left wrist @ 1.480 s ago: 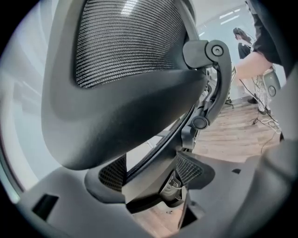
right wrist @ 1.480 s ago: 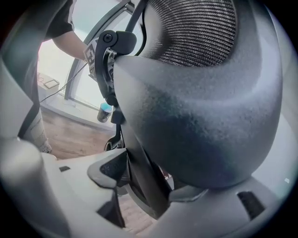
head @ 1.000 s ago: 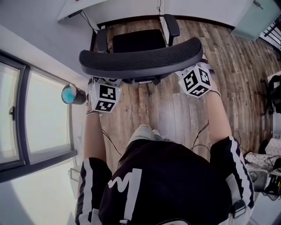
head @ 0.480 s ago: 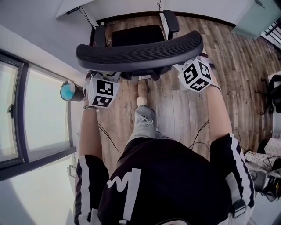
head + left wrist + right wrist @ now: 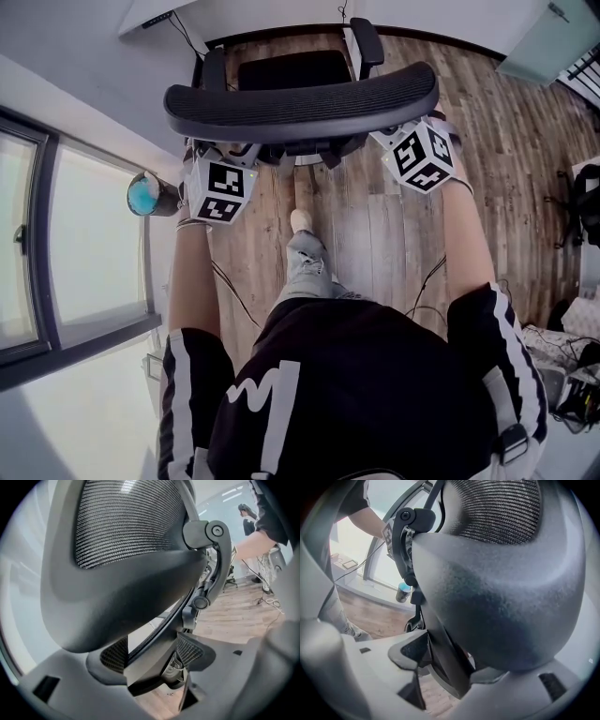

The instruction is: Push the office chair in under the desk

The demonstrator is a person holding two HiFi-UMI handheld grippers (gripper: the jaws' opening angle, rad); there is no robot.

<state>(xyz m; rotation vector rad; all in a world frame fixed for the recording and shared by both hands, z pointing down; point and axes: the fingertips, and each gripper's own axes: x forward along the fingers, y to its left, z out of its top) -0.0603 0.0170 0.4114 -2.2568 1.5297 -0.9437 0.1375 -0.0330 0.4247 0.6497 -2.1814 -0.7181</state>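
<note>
**deskjockey:** Trying to figure out where this push stands. Biggest thing first: the desk [image 5: 281, 14] sits on the far side of the office chair [image 5: 300, 117] from the person. The seat [image 5: 292, 70] looks like it's only just reaching the desk's edge, so most of the chair is out on the wood floor [image 5: 394, 234]. Not tucked in yet, I'd say.

**rollerbase:** Agreed. What matters is the line-up. The top edge of the backrest [image 5: 375, 94] runs side to side, about parallel to the desk's edge. From both tools the desk lies straight ahead, through the chair. A straight shove forward should do it, as long as both sides push evenly. Otherwise I'd expect the chair to swing off line.

**deskjockey:** Which arm's closer to the chair?

**rollerbase:** Pretty much even. The left arm [image 5: 192, 281] and right arm [image 5: 469, 244] reach forward nearly parallel, one to each end of the backrest. A foot [image 5: 302, 220] is planted between them, just behind the chair.

**deskjockey:** And the tools?

**rollerbase:** The left tool [image 5: 154, 665] has its jaws closed in on a strut of the backrest frame, just below the mesh. The right tool [image 5: 447, 665] is the same deal at its end of the chair, jaws narrowed onto the frame edge with nothing else between them.
</note>
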